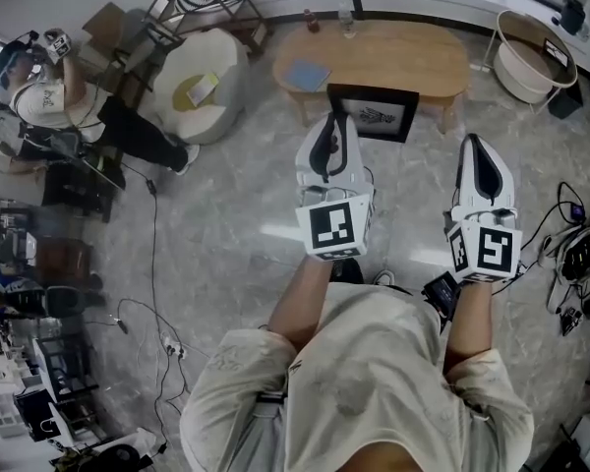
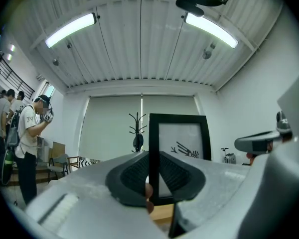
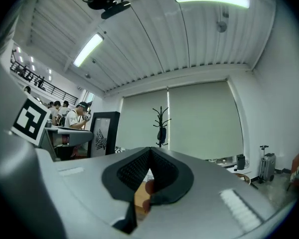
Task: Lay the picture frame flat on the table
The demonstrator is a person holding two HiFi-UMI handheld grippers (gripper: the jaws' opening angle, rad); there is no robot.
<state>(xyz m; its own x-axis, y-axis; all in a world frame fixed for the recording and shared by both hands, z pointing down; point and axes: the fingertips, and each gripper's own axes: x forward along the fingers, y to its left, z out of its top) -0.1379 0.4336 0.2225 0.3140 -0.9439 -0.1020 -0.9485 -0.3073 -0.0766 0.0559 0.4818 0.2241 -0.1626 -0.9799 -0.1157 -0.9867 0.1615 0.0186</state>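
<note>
The wooden counter (image 1: 413,52) is partly hidden behind my tongs. The black picture frame (image 1: 383,116) stands upright at its near edge, and I cannot tell whether its foot touches the wood. Its print is too blurred to read. My left tongs (image 2: 153,171) clench its left border. My right tongs (image 3: 149,156) are pinched together, empty.

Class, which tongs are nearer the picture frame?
Left. The left tongs clamp the picture frame by its left edge; the right tongs hang apart, to its right.
</note>
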